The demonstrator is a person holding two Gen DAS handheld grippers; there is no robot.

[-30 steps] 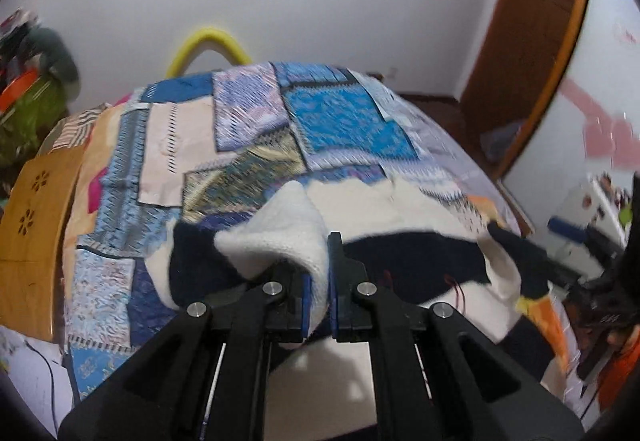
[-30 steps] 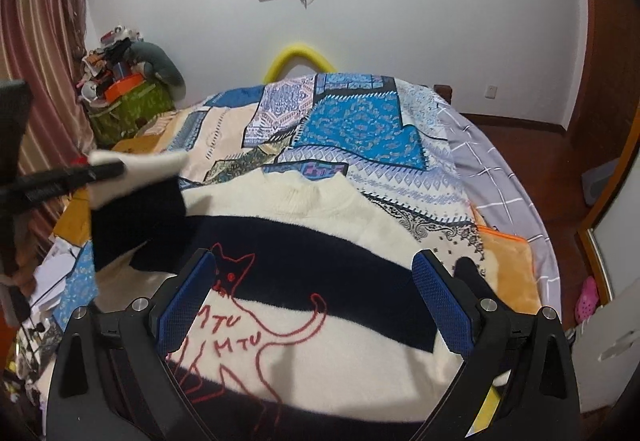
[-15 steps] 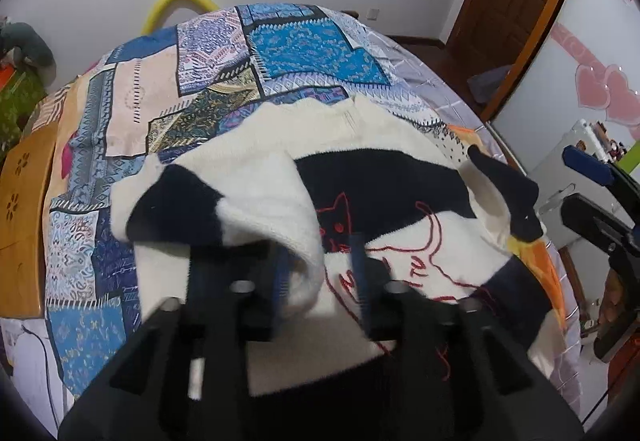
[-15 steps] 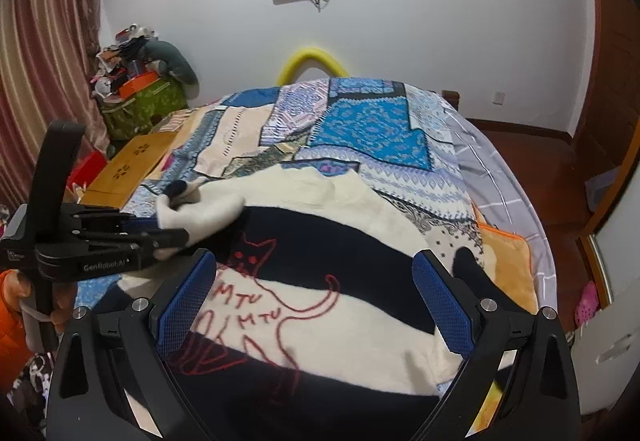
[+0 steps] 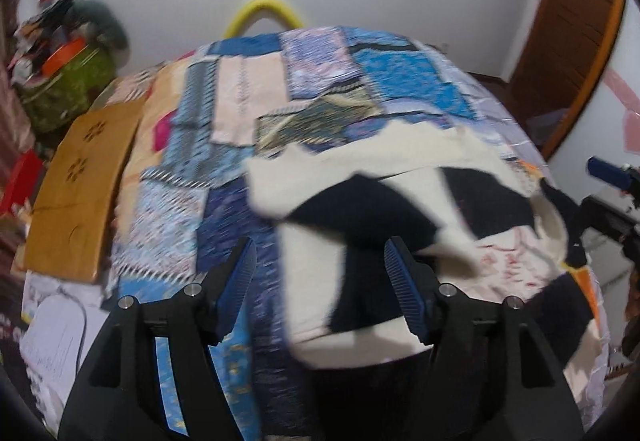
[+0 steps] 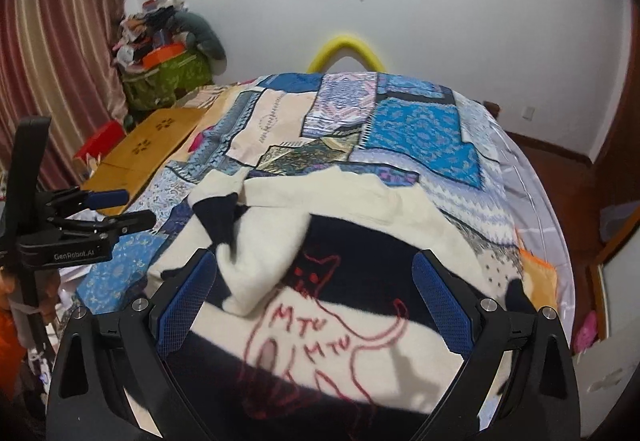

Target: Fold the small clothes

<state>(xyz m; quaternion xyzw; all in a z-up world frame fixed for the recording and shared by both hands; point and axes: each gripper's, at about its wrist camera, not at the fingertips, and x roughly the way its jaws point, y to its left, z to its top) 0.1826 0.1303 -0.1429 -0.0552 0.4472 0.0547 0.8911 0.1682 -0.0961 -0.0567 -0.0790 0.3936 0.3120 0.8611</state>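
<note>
One sleeve (image 6: pixel 260 241) lies folded across the striped cat sweater (image 6: pixel 360 281) on the quilted bed (image 6: pixel 420 129); left gripper (image 5: pixel 320 273) jaws opening, empty, right gripper (image 6: pixel 314 301) jaws spread, empty: best next pinch the opposite sleeve at its cuff and fold symmetrically.
</note>
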